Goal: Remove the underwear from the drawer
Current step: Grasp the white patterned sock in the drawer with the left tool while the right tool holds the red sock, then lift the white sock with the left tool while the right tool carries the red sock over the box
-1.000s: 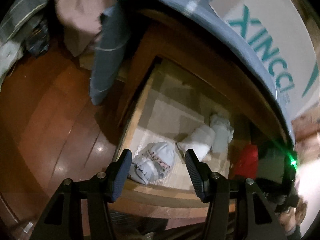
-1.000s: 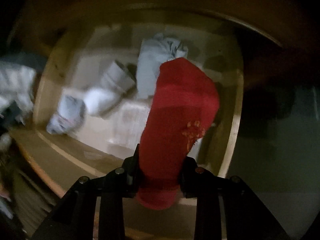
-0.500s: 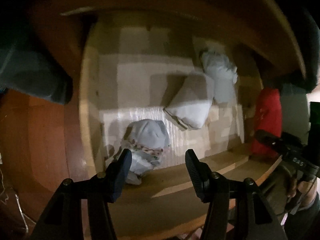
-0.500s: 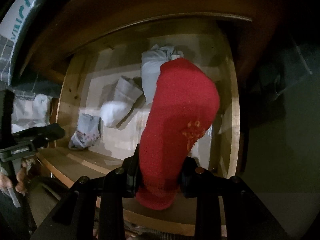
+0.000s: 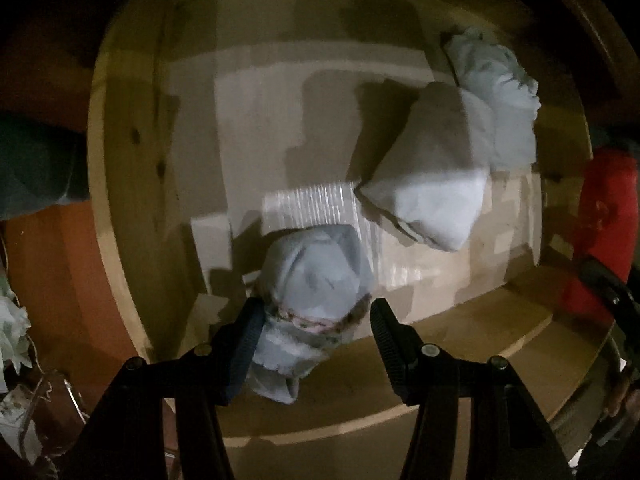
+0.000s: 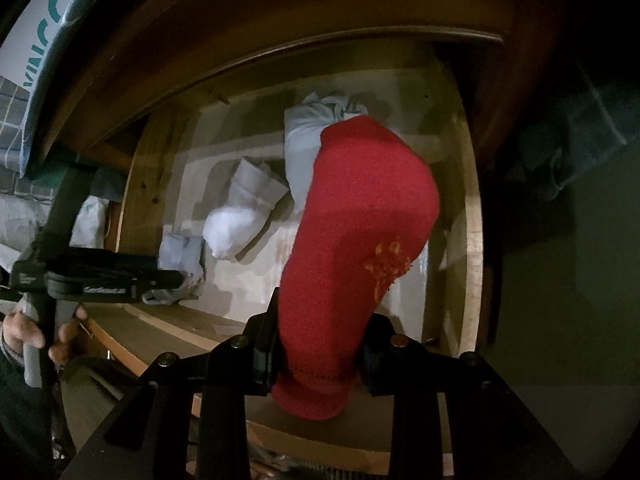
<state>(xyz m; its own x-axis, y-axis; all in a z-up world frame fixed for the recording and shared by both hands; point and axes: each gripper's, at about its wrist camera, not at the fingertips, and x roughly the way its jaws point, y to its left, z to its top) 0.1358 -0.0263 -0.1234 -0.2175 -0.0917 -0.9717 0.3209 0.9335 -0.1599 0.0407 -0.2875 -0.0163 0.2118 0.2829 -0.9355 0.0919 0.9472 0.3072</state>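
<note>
An open wooden drawer (image 5: 128, 184) holds rolled garments. My left gripper (image 5: 316, 332) is open, its jaws on either side of a pale blue rolled garment (image 5: 316, 276) with a patterned band near the drawer's front. A white roll (image 5: 428, 184) and a pale grey bundle (image 5: 496, 92) lie further back. My right gripper (image 6: 320, 344) is shut on a red knitted garment (image 6: 360, 232), held up over the drawer's right side (image 6: 472, 216). The red garment also shows in the left wrist view (image 5: 604, 216). The left gripper shows in the right wrist view (image 6: 176, 280).
The drawer sits under a dark wooden top (image 6: 280, 20). A white box with teal letters (image 6: 44, 28) and blue cloth are at upper left in the right wrist view. Reddish wooden floor (image 5: 52, 280) lies left of the drawer.
My left gripper has moved down into the drawer and now straddles the pale blue roll. My right gripper keeps the red garment and has shifted only slightly.
</note>
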